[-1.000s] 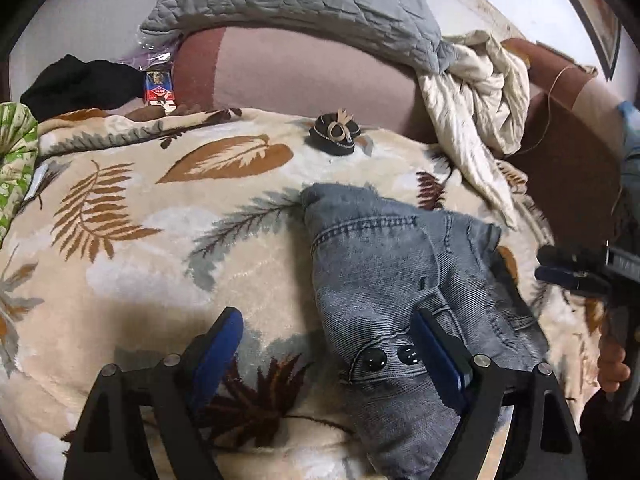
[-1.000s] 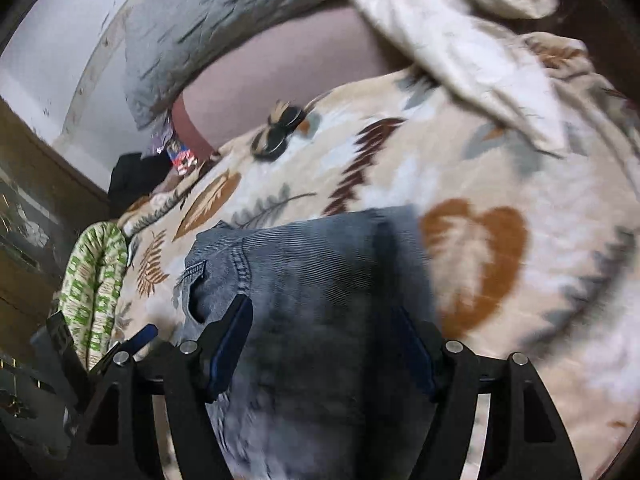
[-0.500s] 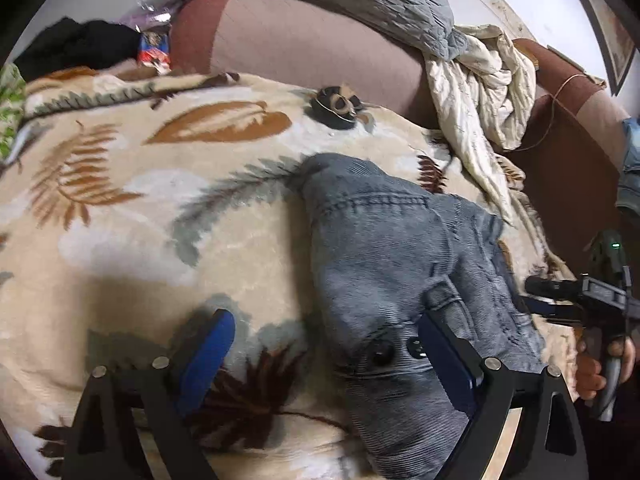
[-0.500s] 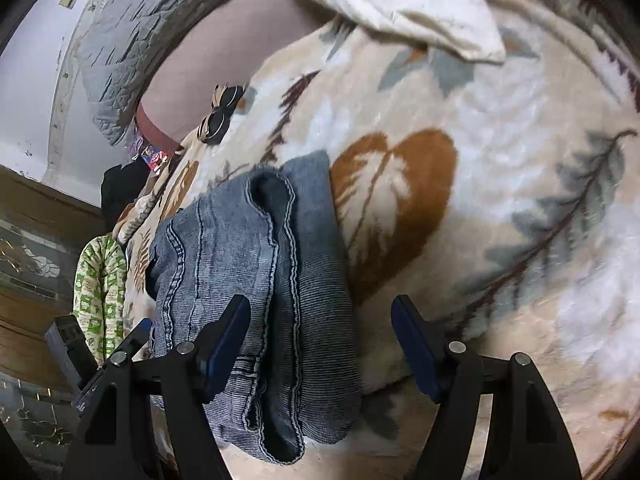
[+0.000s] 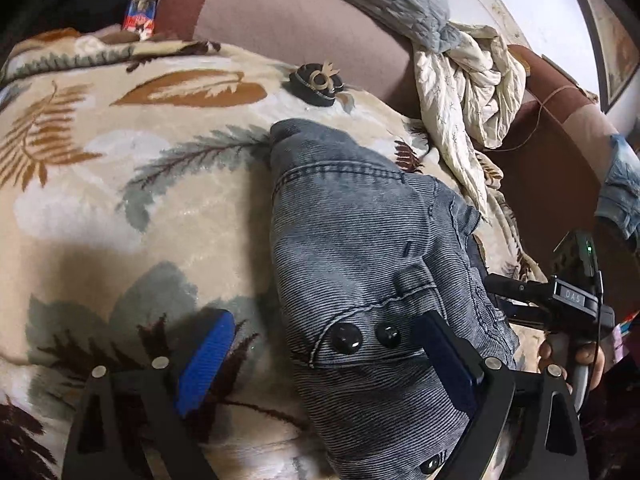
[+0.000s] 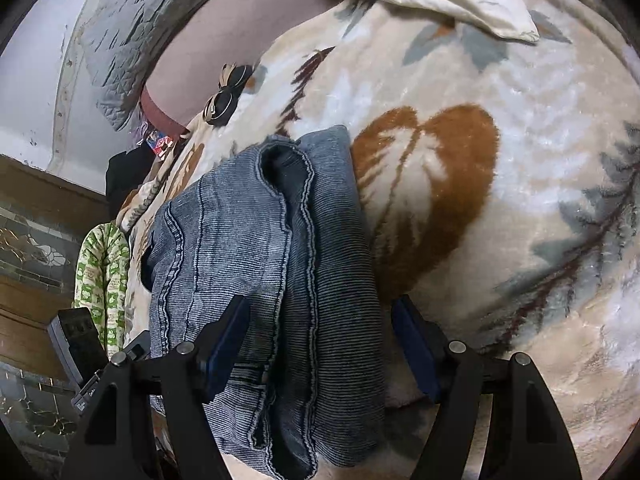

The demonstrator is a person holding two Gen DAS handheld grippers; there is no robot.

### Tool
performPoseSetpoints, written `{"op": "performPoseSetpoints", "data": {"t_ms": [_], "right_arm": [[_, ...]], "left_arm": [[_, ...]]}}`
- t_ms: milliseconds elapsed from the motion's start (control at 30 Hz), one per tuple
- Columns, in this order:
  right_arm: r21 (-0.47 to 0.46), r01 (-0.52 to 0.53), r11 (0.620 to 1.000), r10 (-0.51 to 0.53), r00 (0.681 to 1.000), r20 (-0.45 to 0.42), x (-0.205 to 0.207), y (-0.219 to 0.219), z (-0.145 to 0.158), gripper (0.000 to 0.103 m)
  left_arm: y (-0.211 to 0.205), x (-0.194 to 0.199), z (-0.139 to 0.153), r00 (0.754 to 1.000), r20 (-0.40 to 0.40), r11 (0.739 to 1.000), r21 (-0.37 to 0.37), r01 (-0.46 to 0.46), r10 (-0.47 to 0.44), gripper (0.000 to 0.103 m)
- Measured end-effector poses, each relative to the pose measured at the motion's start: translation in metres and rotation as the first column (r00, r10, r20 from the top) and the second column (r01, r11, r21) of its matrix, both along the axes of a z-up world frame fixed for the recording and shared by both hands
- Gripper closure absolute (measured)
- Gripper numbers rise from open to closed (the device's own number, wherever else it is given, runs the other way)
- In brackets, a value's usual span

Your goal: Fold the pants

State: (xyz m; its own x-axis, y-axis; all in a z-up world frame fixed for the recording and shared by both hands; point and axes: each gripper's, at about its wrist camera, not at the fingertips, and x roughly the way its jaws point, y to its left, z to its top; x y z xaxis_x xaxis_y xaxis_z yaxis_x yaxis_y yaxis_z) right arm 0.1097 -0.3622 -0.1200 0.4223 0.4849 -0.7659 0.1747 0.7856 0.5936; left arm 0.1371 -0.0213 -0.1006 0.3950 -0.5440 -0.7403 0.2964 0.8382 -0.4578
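Risk: the pants [image 5: 360, 264] sit as a thick folded bundle on a soft leaf-print blanket [image 5: 120, 208] over the bed. A claw closing low could pinch blanket pile along with denim and drag both. Grabbing only the top layer could peel the fold open, since the layered edges are loose in the right wrist view. Bundle also lies near the bed edge, so a sideways tug could slide it off.

Left claw [image 5: 320, 356]: jaws apart, clamped on nothing. Pants waistband with two dark buttons lies between its fingers, closer to the right-hand finger; the left finger is over bare blanket.

Right claw [image 6: 320, 344]: jaws apart, nothing gripped. Pants [image 6: 272, 280] run straight ahead between its fingers, filling the left and middle of the gap; blanket [image 6: 500, 200] shows by the right finger. Whether the pads touch denim, can't tell.
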Motion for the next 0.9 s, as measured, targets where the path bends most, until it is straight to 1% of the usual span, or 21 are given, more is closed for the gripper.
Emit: {"op": "performPoseSetpoints", "data": {"t_ms": [67, 167, 267, 300, 367, 400, 433, 467, 567, 667, 767, 900], "right_arm": [[0.001, 0.004, 1.000, -0.004, 1.000, 0.007, -0.002, -0.001, 0.001, 0.029], [0.001, -0.022, 1.000, 0.022, 1.000, 0.021, -0.003, 0.005, 0.004, 0.029], [-0.050, -0.043, 0.998, 0.044, 0.999, 0.021, -0.001, 0.017, 0.004, 0.029], [-0.061, -0.048, 0.997, 0.049, 0.998, 0.024, -0.001, 0.020, 0.004, 0.028], [-0.071, -0.048, 0.996, 0.050, 0.998, 0.029, -0.001, 0.022, 0.005, 0.027], [-0.072, -0.049, 0.996, 0.051, 0.998, 0.031, -0.001, 0.022, 0.005, 0.027], [-0.074, -0.049, 0.996, 0.051, 0.998, 0.031, 0.000, 0.022, 0.006, 0.027], [-0.076, -0.047, 0.996, 0.050, 0.998, 0.029, 0.000, 0.022, 0.006, 0.027], [-0.082, -0.042, 0.996, 0.045, 0.998, 0.033, 0.000, 0.020, 0.006, 0.027], [-0.098, -0.043, 0.994, 0.046, 0.998, 0.036, 0.000, 0.022, 0.006, 0.027], [-0.113, -0.045, 0.993, 0.049, 0.998, 0.039, 0.000, 0.023, 0.007, 0.027], [-0.130, -0.041, 0.991, 0.048, 0.998, 0.050, 0.002, 0.024, 0.009, 0.027]], "left_arm": [[-0.001, -0.002, 0.003, 1.000, 0.019, 1.000, -0.003, 0.009, -0.009, 0.008], [-0.002, -0.002, 0.002, 1.000, 0.015, 1.000, 0.002, 0.003, -0.003, 0.005], [-0.003, -0.002, -0.004, 1.000, -0.002, 1.000, -0.007, -0.005, 0.005, 0.004], [-0.004, -0.003, -0.005, 1.000, -0.008, 1.000, -0.015, -0.004, 0.004, 0.004], [-0.009, -0.006, -0.003, 0.999, -0.007, 0.999, -0.037, 0.031, -0.031, 0.004], [-0.012, -0.007, -0.002, 0.999, -0.003, 0.999, -0.029, 0.042, -0.042, 0.004], [-0.016, -0.011, 0.000, 0.999, 0.011, 0.999, -0.004, 0.049, -0.049, 0.004], [-0.020, -0.015, 0.003, 0.998, 0.051, 0.998, 0.040, 0.044, -0.046, 0.004], [-0.027, -0.023, 0.012, 0.990, 0.127, 0.991, 0.123, 0.047, -0.063, 0.004], [-0.029, -0.027, 0.018, 0.985, 0.159, 0.983, 0.182, 0.034, -0.063, 0.004], [-0.029, -0.027, 0.019, 0.984, 0.169, 0.978, 0.207, 0.024, -0.060, 0.004], [-0.027, -0.028, 0.023, 0.982, 0.186, 0.975, 0.223, 0.003, -0.046, 0.004]]}}
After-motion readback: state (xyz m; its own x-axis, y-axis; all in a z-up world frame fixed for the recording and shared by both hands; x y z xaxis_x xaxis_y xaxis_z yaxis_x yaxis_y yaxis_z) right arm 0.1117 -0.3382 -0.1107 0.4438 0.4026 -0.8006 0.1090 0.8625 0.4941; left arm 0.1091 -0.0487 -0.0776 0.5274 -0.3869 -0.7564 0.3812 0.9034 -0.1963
